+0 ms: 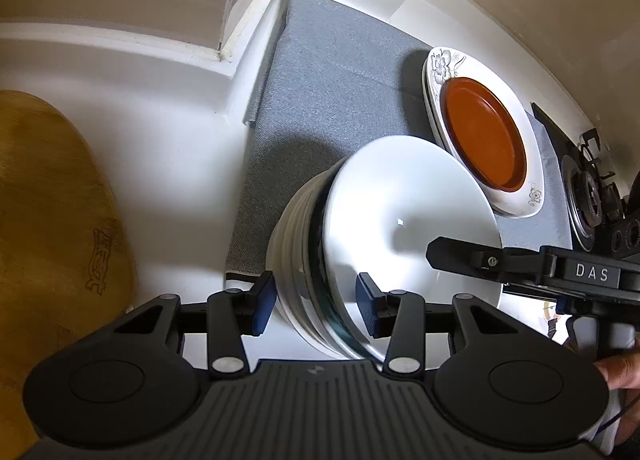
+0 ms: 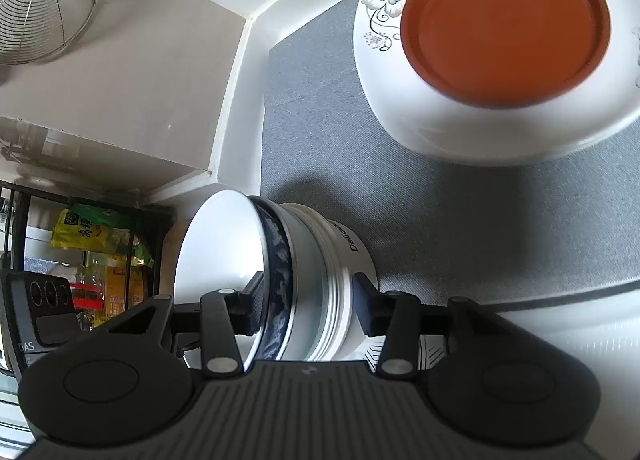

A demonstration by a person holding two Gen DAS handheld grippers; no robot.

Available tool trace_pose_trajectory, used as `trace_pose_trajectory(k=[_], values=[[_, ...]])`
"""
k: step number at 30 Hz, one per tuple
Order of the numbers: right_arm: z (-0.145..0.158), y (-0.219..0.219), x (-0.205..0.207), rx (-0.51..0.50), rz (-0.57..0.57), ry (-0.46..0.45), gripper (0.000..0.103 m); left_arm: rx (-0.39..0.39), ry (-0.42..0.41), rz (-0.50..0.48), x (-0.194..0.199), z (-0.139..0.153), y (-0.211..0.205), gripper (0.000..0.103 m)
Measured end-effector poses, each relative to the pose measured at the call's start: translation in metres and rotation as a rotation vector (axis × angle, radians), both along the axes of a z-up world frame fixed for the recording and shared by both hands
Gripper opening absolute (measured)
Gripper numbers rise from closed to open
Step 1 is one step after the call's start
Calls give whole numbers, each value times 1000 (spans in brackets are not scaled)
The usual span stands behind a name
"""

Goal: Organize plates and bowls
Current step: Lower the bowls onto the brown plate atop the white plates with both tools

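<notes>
Hidden parts: the near edge of the bowl stack (image 1: 320, 260) is cut off behind the body of the left gripper (image 1: 316, 304); in the right wrist view the stack's (image 2: 296, 280) lower rim disappears behind the right gripper (image 2: 308, 310).
Left gripper: its jaws straddle the rims of the stack, one blue pad outside the ribbed white bowls, the other inside the top bowl; whether the pads press the rims or stand just off them cannot be told.
Right gripper: its jaws stand on either side of the stack's wall from the opposite side; contact is likewise unclear.
Bowl stack: several nested bowls, white ribbed ones outside, a glassy rim between, a plain white bowl (image 1: 408, 220) topmost; the right wrist view shows a dark blue patterned band (image 2: 278, 280) and partly readable lettering on one outer bowl.
Position: the stack sits at the near end of a grey mat (image 1: 332, 80) on a white counter (image 1: 160, 140).
Plates: farther along the mat, a brown plate (image 1: 484, 132) lies on a flowered white dish (image 1: 440, 64), close beside the stack.
Surroundings: a wooden board (image 1: 52, 220) to the left, a stove burner (image 1: 592, 196) at the right edge, a wire basket (image 2: 44, 4) hanging far left.
</notes>
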State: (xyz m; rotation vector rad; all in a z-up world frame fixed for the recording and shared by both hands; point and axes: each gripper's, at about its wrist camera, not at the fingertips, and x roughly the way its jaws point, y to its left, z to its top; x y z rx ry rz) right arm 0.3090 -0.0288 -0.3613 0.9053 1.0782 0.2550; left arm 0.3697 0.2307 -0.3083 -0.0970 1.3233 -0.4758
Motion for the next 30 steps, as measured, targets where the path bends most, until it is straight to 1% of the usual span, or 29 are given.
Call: trace_pose_trajectory(k=[6,11,16,22,30], values=[[23,9,-1,-91,70,-63,49,-4,-13,20,1,9,1,46],[29,2,-3,-67,42,-67,49,9,-38,19,0,21,-6,46],[39,-9,-8,-76,34,-102,49,8,-52,17,0,33,-16,46],[57,-36,-13,-81,-31,-122,49,-15,-75,-3,7,50,-43,46],[85,-94,-13,-126,-125,-192,48,-49,-91,-62,28,74,-102,46]])
